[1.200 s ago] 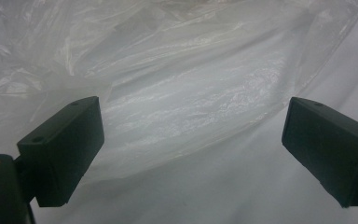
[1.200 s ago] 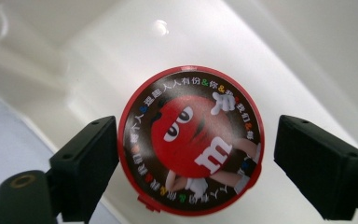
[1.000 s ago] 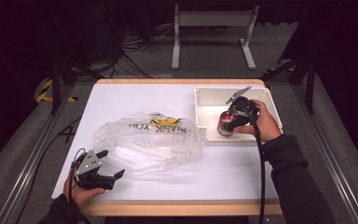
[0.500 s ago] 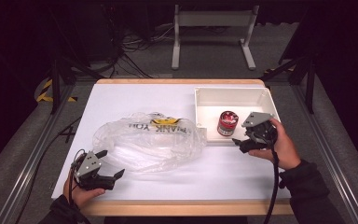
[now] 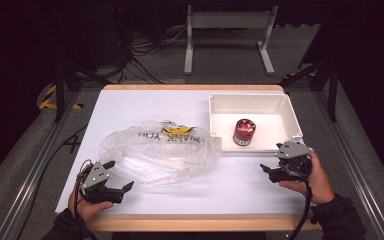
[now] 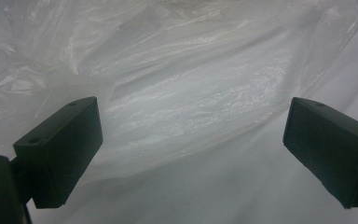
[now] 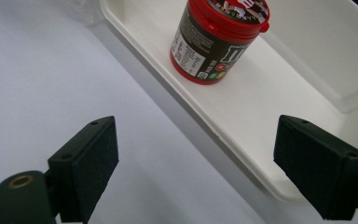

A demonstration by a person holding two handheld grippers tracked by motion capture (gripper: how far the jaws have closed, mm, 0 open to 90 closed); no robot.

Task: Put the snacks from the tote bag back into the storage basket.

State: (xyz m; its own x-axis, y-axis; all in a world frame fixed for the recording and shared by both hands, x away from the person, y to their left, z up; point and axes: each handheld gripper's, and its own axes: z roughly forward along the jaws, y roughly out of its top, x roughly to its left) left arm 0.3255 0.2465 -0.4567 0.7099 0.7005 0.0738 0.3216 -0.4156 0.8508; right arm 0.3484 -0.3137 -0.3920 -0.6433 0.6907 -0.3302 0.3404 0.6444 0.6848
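Now the right gripper [image 5: 275,169] has pulled back out of the white tray [image 5: 297,125] to the tabletop [image 5: 145,102] just in front of it, jaws wide apart and empty. Inside the tray the red-lidded candy jar [image 5: 243,132] stands upright by itself. Left of the tray lies a crumpled clear plastic bag [image 5: 157,150]; the left gripper [image 5: 120,177] stays at the bag's near edge, jaws open, empty.

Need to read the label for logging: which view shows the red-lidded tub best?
The right gripper view: the tub sits close, upright in the white tray, with its side label and red lid large. The high view shows it small, top-down, with print unreadable. The left gripper view faces the clear plastic bag.
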